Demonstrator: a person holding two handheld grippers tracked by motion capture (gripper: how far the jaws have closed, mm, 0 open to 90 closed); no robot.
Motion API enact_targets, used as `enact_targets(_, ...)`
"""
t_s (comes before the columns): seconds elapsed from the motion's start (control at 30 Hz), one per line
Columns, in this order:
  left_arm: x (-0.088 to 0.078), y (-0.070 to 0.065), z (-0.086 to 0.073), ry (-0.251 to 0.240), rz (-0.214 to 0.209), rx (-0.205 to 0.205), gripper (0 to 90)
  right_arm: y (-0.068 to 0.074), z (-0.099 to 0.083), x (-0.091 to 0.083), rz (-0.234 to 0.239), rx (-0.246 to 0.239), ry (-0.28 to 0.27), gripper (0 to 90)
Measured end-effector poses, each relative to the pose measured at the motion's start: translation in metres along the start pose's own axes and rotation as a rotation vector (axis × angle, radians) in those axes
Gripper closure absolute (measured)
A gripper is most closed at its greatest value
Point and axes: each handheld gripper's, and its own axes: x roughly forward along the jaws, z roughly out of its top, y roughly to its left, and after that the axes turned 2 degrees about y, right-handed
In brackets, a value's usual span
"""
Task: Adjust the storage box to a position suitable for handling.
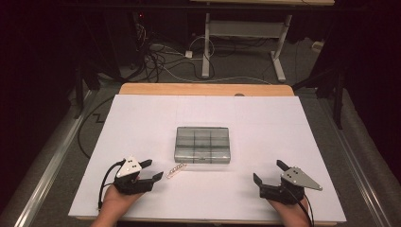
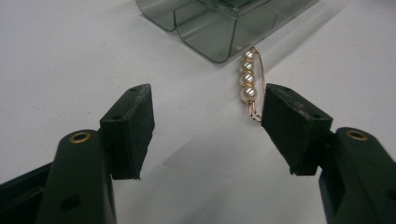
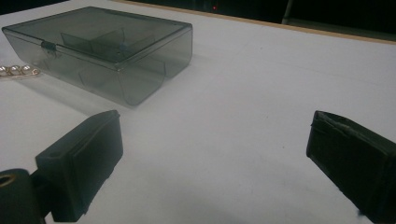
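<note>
Carefully, I am lining my left gripper [image 2: 208, 126], jaws apart and empty, on the pin [image 2: 251, 81] lying beside the box [image 1: 202, 144] toward the table's near edge; it needs centering before I clamp.

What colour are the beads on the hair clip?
White pearl beads on a gold wire hair clip, clearest in the left gripper view.
</note>
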Motion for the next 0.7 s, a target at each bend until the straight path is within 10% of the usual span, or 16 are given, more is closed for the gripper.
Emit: enact_targets(0.7, 0.028, -0.014, 0.026, 0.095, -0.091, 0.027, 57.1, 0.001, 0.001, 0.001, 0.014, -0.017, 0.016, 7.7)
